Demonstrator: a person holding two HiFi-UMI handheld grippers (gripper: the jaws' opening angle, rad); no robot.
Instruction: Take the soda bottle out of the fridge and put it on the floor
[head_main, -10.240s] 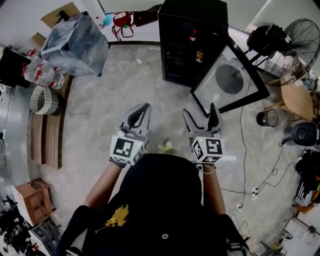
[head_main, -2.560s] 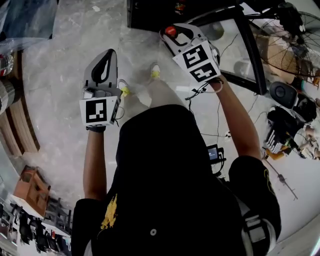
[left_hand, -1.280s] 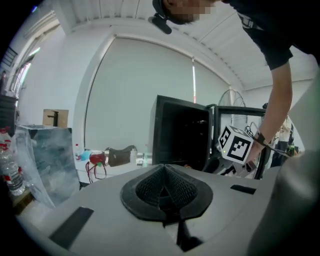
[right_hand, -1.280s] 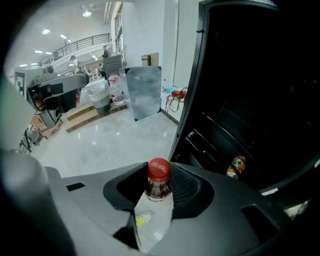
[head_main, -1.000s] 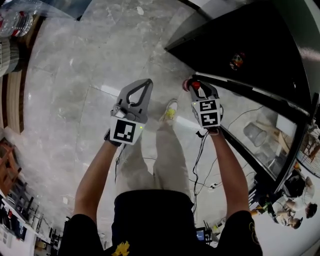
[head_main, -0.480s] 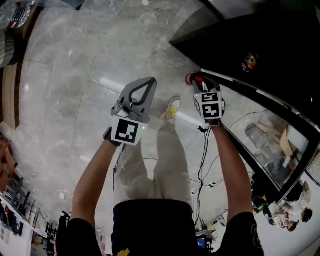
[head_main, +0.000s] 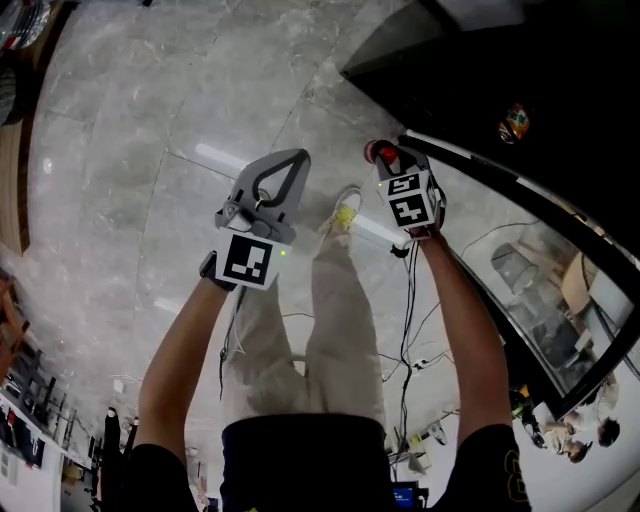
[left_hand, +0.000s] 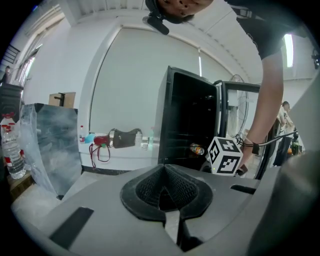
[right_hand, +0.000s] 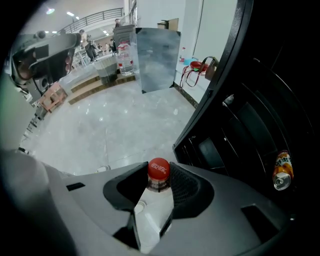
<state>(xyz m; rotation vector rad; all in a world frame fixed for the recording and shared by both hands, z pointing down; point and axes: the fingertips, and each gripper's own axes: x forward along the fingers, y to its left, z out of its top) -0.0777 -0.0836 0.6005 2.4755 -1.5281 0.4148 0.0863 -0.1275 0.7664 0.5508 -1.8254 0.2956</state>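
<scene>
Your right gripper (head_main: 386, 160) has its fingers (right_hand: 186, 182) closed on the neck of the bottle (right_hand: 159, 171) – the red cap sticks up just past the fingertips, and the pale body runs down between them toward the camera. From the head view only the cap (head_main: 380, 152) shows; the rest of the bottle is hidden under the gripper, so you cannot tell how far its base is from the floor (head_main: 150, 150).

The bottle is outside the fridge (head_main: 480, 60), just beside its open front. The door (head_main: 540, 270) stands swung wide at your right. Inside the fridge, one orange can (right_hand: 281, 171) stands on a wire shelf, well apart from the bottle; the other shelves are too dark to read.

Your left gripper (head_main: 287, 165) hangs over bare floor, apart from the right one, its fingers (left_hand: 150, 187) closed together on nothing. Its view looks across at the fridge, where the same can (left_hand: 196, 148) shows – and at some water bottles (left_hand: 12, 150) at far left.
</scene>
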